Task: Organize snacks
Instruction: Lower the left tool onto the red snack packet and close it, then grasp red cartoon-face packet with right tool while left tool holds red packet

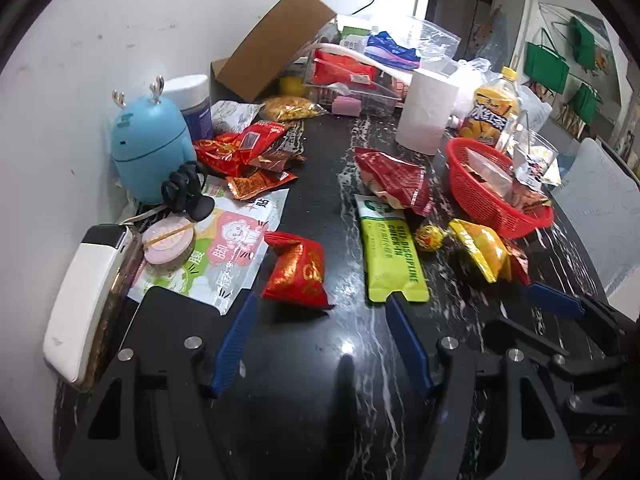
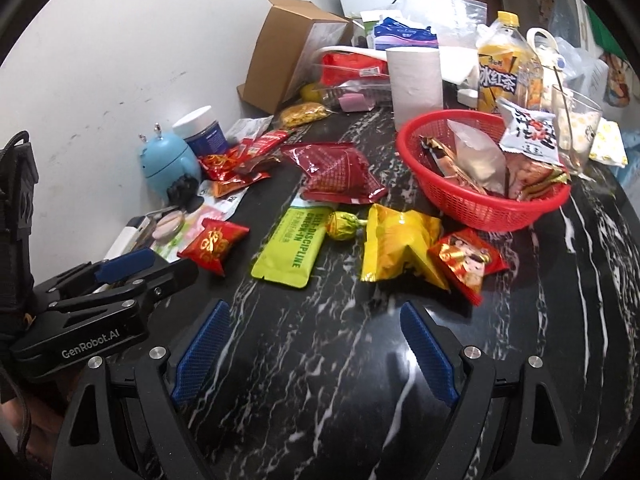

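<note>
Both the left gripper [image 1: 320,304] and right gripper [image 2: 314,314] hover empty, jaws apart, over loose snack packets near the red basket [image 2: 476,212] at right; slippery foil could slide away when pinched.

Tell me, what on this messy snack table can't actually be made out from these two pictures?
- Bottom of the red plastic basket: both views, hidden under the packets piled inside.
- Inside of the tilted brown cardboard box: both views, its opening faces away.
- White flat device: left wrist view, partly behind the left gripper; its use is unclear.
- Small print on the lime-green pouch: too small.
- Clear storage bin: contents jumbled, only partly readable.
</note>
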Available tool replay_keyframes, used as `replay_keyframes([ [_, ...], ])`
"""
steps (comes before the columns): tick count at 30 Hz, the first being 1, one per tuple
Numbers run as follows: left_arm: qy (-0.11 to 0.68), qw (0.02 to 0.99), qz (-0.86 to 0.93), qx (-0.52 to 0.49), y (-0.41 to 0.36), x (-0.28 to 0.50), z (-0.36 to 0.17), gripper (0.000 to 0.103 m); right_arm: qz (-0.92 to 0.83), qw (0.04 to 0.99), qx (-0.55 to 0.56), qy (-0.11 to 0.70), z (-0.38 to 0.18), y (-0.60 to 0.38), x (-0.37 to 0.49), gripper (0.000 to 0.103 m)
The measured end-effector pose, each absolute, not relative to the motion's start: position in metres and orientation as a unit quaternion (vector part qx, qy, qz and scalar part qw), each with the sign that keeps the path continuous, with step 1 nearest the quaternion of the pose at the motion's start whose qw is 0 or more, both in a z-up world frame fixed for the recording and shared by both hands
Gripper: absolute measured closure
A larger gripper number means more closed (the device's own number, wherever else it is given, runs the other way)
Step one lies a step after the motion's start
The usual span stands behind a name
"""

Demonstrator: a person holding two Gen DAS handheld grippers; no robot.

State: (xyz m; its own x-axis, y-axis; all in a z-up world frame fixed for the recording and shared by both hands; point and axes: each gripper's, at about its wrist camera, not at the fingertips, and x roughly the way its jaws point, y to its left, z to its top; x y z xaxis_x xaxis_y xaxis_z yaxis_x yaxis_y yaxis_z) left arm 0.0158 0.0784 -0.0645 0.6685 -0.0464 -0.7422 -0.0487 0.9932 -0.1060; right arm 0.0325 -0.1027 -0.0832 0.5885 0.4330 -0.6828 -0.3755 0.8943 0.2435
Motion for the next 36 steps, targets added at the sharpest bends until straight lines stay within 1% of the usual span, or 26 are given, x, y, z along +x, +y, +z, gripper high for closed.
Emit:
replay_keyframes([
  [9, 0.413, 0.909, 0.036, -0.048, 0.087, 0.045, -0.078, 0.037, 0.231, 0.887, 0.009, 0.399, -0.088, -0.084, 0.049, 0.015],
  [13, 0.42, 0.906, 0.038, -0.039, 0.087, 0.058, -0.088, 0.037, 0.23, 0.883, 0.013, 0.408, -0.093, -0.083, 0.058, 0.015],
  [14, 0.423, 0.904, 0.036, -0.04, 0.087, 0.06, -0.091, 0.04, 0.229, 0.882, 0.013, 0.411, -0.094, -0.083, 0.06, 0.015],
  [15, 0.427, 0.903, 0.035, -0.038, 0.086, 0.063, -0.094, 0.048, 0.229, 0.881, 0.011, 0.414, -0.095, -0.083, 0.061, 0.015],
  [16, 0.432, 0.9, 0.034, -0.036, 0.084, 0.066, -0.098, 0.05, 0.227, 0.88, 0.009, 0.417, -0.096, -0.083, 0.063, 0.015],
  [18, 0.442, 0.896, 0.026, -0.039, 0.083, 0.072, -0.106, 0.064, 0.223, 0.88, 0.005, 0.419, -0.098, -0.084, 0.064, 0.015],
  [19, 0.43, 0.902, 0.028, -0.031, 0.081, 0.071, -0.106, 0.068, 0.222, 0.881, 0.004, 0.419, -0.098, -0.084, 0.064, 0.015],
  [24, 0.432, 0.901, -0.007, -0.04, 0.07, 0.069, -0.104, 0.069, 0.206, 0.884, 0.007, 0.419, -0.101, -0.094, 0.061, 0.016],
  [36, 0.418, 0.906, -0.064, -0.031, 0.025, 0.049, -0.082, 0.069, 0.156, 0.892, 0.065, 0.419, -0.102, -0.148, 0.05, 0.016],
])
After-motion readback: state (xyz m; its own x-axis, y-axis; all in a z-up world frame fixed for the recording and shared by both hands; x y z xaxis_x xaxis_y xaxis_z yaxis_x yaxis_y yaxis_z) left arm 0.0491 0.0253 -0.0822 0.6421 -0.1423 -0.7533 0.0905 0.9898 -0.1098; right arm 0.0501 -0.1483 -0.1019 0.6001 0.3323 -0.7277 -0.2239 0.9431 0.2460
